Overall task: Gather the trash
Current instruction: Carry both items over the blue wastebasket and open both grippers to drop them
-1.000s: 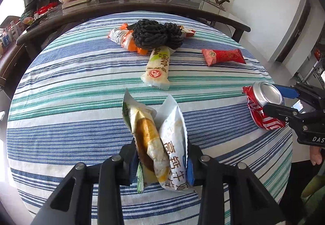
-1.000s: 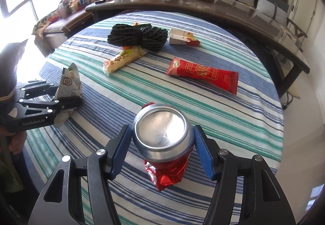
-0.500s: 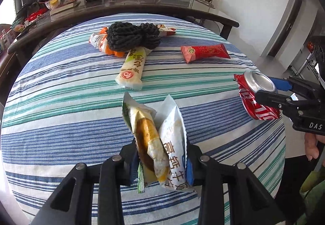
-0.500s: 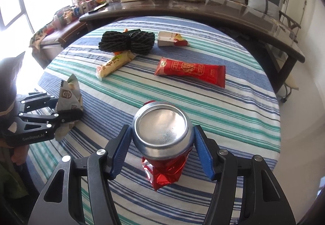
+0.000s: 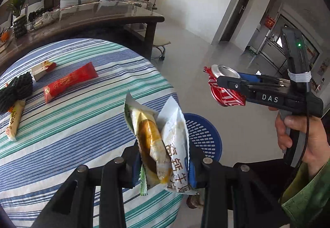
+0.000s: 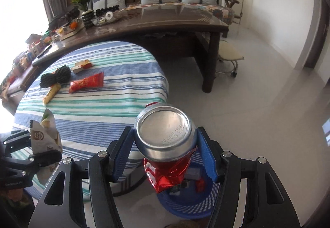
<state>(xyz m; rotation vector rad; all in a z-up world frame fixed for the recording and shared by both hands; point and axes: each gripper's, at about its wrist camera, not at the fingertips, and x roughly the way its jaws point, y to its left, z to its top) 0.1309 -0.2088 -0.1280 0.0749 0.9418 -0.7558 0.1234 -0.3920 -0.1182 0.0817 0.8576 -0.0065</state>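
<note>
My left gripper point(image 5: 163, 166) is shut on a bundle of snack wrappers point(image 5: 158, 145), white and yellow-brown, held above the table edge; it also shows in the right wrist view point(image 6: 44, 139). My right gripper point(image 6: 165, 145) is shut on a crushed red can point(image 6: 165, 145), held off the table over a blue slotted bin point(image 6: 185, 205). In the left wrist view the can point(image 5: 222, 88) hangs up and right of the bin point(image 5: 204, 135). The bin holds some trash.
On the striped tablecloth point(image 5: 72, 116) lie a red wrapper point(image 5: 70, 81), a cream wrapper point(image 5: 15, 118), a small carton point(image 5: 42, 69) and black foam netting point(image 5: 17, 90). A dark cluttered long table point(image 6: 144, 22) and a stool point(image 6: 229, 57) stand behind.
Both grippers swung right, off the table centre, carrying their loads. The can now hangs over the blue bin, which has come into view; the wrappers sit at the table edge.
</note>
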